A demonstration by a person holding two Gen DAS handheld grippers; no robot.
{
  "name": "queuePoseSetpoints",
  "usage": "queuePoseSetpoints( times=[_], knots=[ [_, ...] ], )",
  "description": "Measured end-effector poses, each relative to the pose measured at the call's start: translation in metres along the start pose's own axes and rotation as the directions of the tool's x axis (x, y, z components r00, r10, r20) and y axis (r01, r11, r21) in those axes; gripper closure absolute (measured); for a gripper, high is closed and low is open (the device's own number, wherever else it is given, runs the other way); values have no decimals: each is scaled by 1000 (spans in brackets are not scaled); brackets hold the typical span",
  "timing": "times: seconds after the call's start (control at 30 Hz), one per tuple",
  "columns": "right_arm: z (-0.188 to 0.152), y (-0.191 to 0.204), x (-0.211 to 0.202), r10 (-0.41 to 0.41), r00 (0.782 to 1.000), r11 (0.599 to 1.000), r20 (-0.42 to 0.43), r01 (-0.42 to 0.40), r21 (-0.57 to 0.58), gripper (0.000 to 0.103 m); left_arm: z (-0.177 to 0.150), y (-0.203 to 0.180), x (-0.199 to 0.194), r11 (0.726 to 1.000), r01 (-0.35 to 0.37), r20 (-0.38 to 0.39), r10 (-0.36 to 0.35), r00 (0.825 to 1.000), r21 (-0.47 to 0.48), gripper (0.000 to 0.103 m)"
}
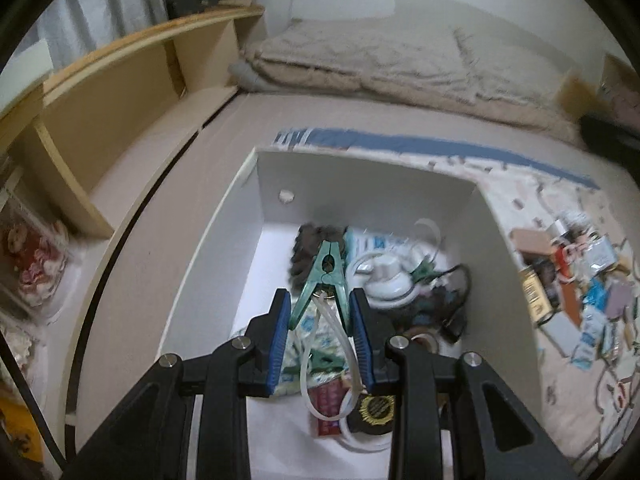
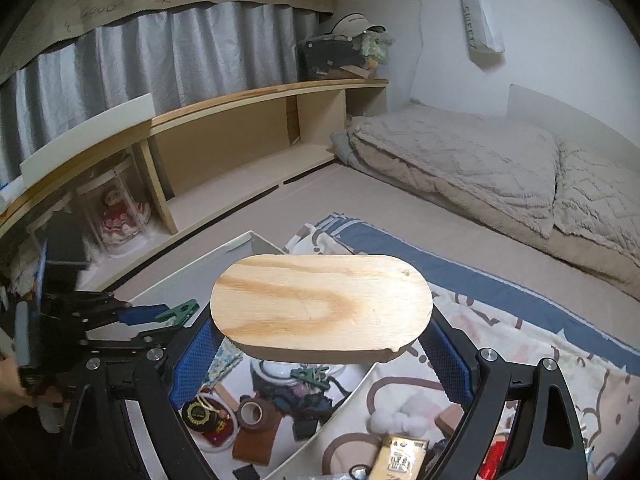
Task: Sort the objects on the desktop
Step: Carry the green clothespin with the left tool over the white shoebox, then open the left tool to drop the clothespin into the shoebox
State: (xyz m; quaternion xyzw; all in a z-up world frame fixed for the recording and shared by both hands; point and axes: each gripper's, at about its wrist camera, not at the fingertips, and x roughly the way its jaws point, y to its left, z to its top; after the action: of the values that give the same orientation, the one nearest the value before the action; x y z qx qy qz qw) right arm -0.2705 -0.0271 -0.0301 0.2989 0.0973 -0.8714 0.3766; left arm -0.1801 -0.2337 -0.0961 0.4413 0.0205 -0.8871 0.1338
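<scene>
My left gripper [image 1: 320,300] is shut on a green clothes peg [image 1: 324,276] by its handle end. A white cord loop [image 1: 320,364] hangs from the peg. The peg points down into an open white box [image 1: 360,192] that holds several small things. My right gripper [image 2: 320,346] stands wide and is shut on an oval wooden board [image 2: 320,300], held flat between its blue pads [image 2: 196,360] above the box's near corner. In the right wrist view the left gripper [image 2: 148,316] and its green peg [image 2: 180,311] show at the left, over the box rim [image 2: 192,268].
Inside the box lie a white round device [image 1: 384,280], a tape roll [image 2: 252,410] and a black round tin [image 1: 376,412]. A heap of small items [image 1: 568,280] sits on the patterned blanket [image 2: 520,332] to the right. A wooden shelf [image 2: 240,148] and beige bedding [image 2: 460,152] lie beyond.
</scene>
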Motion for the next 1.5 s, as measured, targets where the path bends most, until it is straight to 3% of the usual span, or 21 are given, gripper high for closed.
queuePoseSetpoints(
  times=[0.23,0.63,0.77,0.93,1.03,1.23,1.5],
  knots=[
    [-3,5,0,8,1000,1000,-14,-8,-9,9,-6,5,28,998,-68,-80,67,995,-4,73],
    [-11,10,15,19,998,1000,-54,-20,-13,9,-16,20,48,984,-179,-196,174,965,-9,73],
    [-13,15,20,22,998,999,-65,-24,-28,9,-17,25,49,977,-212,-189,205,960,-17,72],
    [-15,16,21,32,997,999,-71,-34,-26,9,-15,30,47,977,-205,-189,191,963,-56,71],
    [-16,15,21,33,997,999,-75,-35,-26,9,-15,29,46,978,-198,-186,184,965,-59,61],
    [-19,17,26,41,995,999,-92,-43,-20,9,-14,26,36,981,-187,-129,180,975,-47,52],
    [-27,29,37,71,988,997,-140,-75,-21,9,-8,31,4,987,-141,-46,137,989,-75,49]
  ],
)
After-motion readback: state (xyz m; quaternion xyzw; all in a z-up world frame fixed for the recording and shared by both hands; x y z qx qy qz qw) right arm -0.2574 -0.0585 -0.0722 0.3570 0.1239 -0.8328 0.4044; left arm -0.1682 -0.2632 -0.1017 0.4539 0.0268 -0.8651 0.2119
